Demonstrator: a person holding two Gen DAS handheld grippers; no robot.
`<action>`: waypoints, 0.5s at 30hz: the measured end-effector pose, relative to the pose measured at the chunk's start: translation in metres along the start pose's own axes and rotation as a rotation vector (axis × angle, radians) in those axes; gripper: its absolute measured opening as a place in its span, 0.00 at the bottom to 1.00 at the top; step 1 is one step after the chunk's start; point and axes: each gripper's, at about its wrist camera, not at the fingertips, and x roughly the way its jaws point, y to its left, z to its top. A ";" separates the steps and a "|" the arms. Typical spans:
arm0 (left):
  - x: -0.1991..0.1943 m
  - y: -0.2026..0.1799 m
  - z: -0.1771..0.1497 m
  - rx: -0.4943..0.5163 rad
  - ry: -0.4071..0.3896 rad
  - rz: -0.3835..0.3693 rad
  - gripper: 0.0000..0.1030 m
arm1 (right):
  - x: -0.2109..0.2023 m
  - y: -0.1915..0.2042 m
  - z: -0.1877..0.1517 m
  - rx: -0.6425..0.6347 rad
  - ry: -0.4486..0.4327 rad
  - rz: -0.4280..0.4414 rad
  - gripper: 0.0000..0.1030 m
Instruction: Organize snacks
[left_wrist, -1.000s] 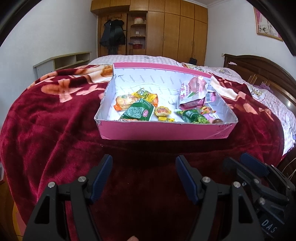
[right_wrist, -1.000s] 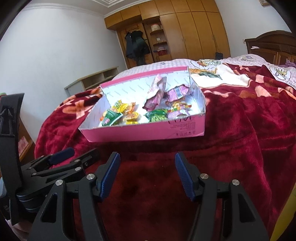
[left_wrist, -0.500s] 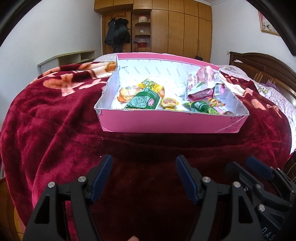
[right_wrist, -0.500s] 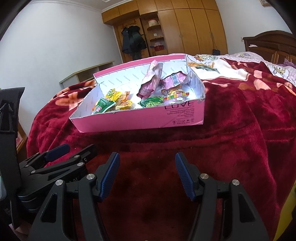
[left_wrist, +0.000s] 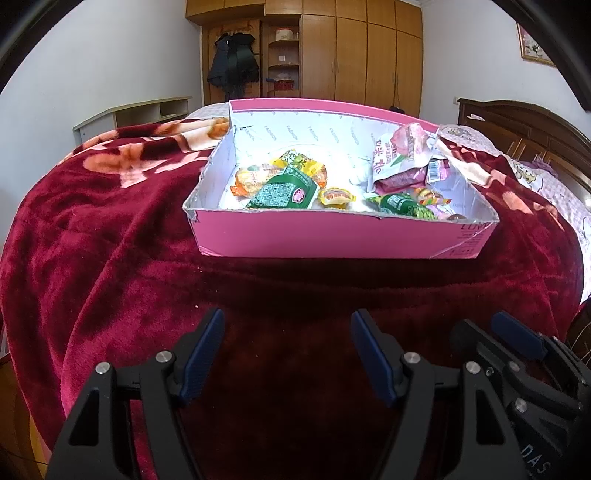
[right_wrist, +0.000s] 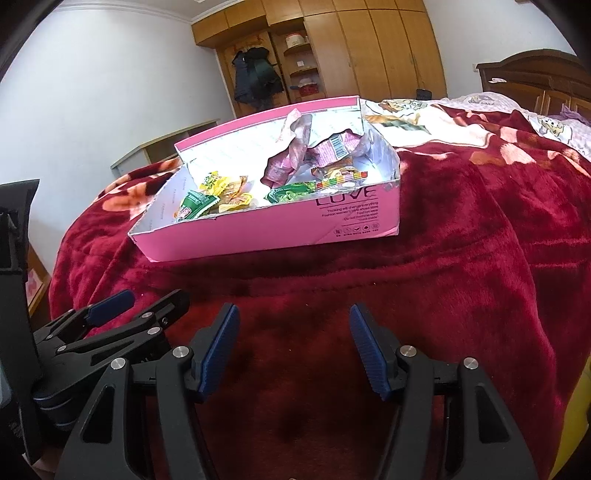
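Your snacks already lie in the pink cardboard box (left_wrist: 332, 240), which sits on the red plush blanket (left_wrist: 110, 258) of the bed, ahead of both grippers and well apart from them.

Watch the box first. It is light, shallow and rests on soft, uneven bedding, so a push against its near wall would likely slide or tip it rather than let you reach in. Its torn near-left corner looks weak; catching a finger there could rip it further.

The big pink crinkled bag (left_wrist: 402, 155) leans against the far-right wall and stands above the rim. If you brush it while going for the small green packet (left_wrist: 400, 203) beside it, it may flop out onto the blanket. The dark green packet (left_wrist: 284, 190) overlaps the orange and yellow wrappers on the left, so a pinch there could lift two at once and drop one.

Your left gripper (left_wrist: 286, 354) has its blue pads spread apart, with nothing between them, over bare blanket. Your right gripper (right_wrist: 293, 349) is likewise spread and empty, just to the right of the left one.
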 end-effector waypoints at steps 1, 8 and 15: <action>0.000 0.000 0.000 -0.001 0.000 0.003 0.72 | 0.000 0.000 0.000 0.000 0.000 0.000 0.62; -0.004 0.000 -0.001 0.001 -0.010 0.008 0.72 | 0.000 0.000 -0.001 0.002 0.003 -0.009 0.62; -0.003 -0.001 -0.001 0.001 -0.006 0.007 0.72 | 0.002 -0.002 -0.001 0.004 0.008 -0.017 0.62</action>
